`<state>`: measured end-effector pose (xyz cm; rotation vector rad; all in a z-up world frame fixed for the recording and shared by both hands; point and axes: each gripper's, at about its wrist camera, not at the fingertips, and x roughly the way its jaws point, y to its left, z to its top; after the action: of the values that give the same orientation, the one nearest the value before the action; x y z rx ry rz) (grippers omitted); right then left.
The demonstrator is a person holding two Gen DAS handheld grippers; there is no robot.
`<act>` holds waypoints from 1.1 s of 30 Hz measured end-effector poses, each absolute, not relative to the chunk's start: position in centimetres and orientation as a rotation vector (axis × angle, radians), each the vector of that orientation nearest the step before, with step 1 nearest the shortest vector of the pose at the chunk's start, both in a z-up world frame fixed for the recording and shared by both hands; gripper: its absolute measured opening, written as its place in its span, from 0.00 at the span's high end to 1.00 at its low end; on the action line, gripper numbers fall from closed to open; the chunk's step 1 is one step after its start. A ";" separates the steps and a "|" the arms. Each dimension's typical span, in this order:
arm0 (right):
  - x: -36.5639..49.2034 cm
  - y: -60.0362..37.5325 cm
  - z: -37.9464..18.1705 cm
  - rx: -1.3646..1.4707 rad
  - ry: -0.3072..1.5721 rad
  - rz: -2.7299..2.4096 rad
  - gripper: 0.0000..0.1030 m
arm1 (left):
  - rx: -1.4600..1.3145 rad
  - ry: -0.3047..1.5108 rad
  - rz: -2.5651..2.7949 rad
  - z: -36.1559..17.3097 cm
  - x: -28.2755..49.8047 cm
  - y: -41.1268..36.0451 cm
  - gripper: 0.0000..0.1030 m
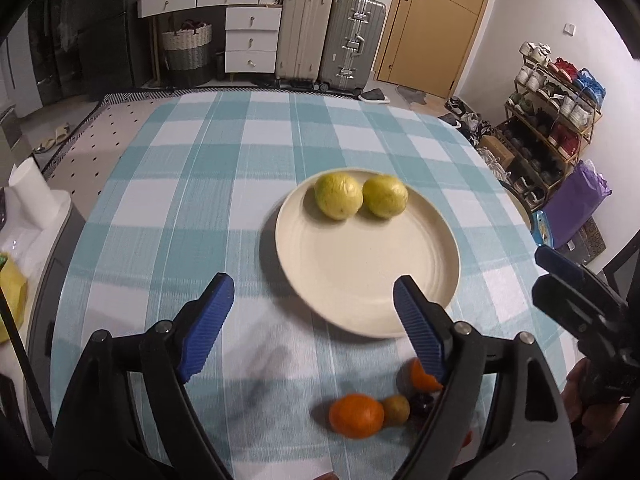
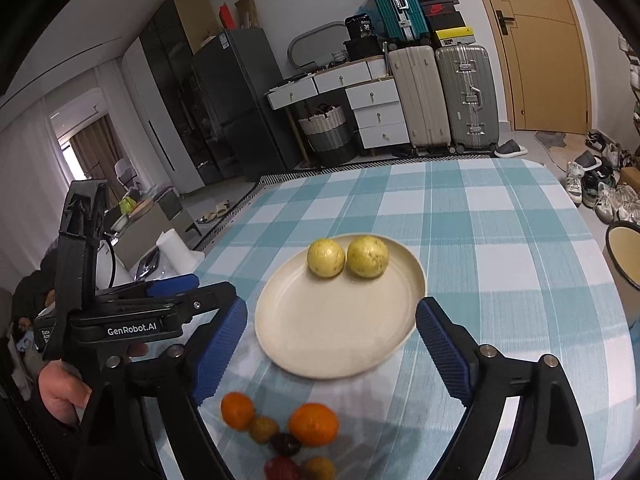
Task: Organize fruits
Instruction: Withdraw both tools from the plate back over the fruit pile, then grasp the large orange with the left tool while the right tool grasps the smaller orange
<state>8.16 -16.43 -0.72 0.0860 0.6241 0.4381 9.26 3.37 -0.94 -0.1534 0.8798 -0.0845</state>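
Note:
A cream plate [image 1: 368, 276] [image 2: 340, 320] lies on the checked tablecloth with two yellow-green fruits [image 1: 338, 196] [image 2: 326, 258] side by side at its far rim. Nearer me, off the plate, sits a small heap of fruit: two oranges [image 1: 356, 416] [image 2: 314, 424], a small brownish fruit [image 1: 396, 410] [image 2: 264, 430], a dark one [image 2: 285, 444] and a red one [image 2: 280, 468]. My left gripper [image 1: 314, 296] hangs open over the cloth and the plate's near rim, nothing between its blue pads. My right gripper [image 2: 332, 320] is open above the plate, also holding nothing.
A cream bowl with a dark rim [image 2: 626, 254] stands near the table's right edge. A white paper roll [image 1: 30, 192] stands beside the table on the left. Suitcases [image 1: 328, 40], drawers [image 1: 250, 40] and a shoe rack [image 1: 552, 120] line the room beyond.

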 end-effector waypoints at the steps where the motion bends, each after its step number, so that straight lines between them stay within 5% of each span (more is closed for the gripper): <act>1: 7.9 -16.5 -0.9 0.087 0.625 0.437 0.12 | -0.158 0.881 -0.089 -1.2 9.0 3.3 0.21; 10: 5.7 -16.8 -1.6 0.091 0.606 0.423 0.01 | -0.173 0.890 -0.088 -2.4 6.5 3.4 0.15; 15: 5.4 -16.6 -2.3 0.067 0.608 0.401 0.00 | -0.182 0.898 -0.087 -3.1 5.7 3.8 0.02; 33: 5.7 -17.4 -5.9 0.125 0.709 0.422 0.00 | -0.228 1.047 -0.196 -8.4 4.7 3.5 0.01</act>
<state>5.67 -17.45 -5.87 0.1249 0.7091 0.4217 4.66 3.51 -8.42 -0.2284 1.0469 -0.1959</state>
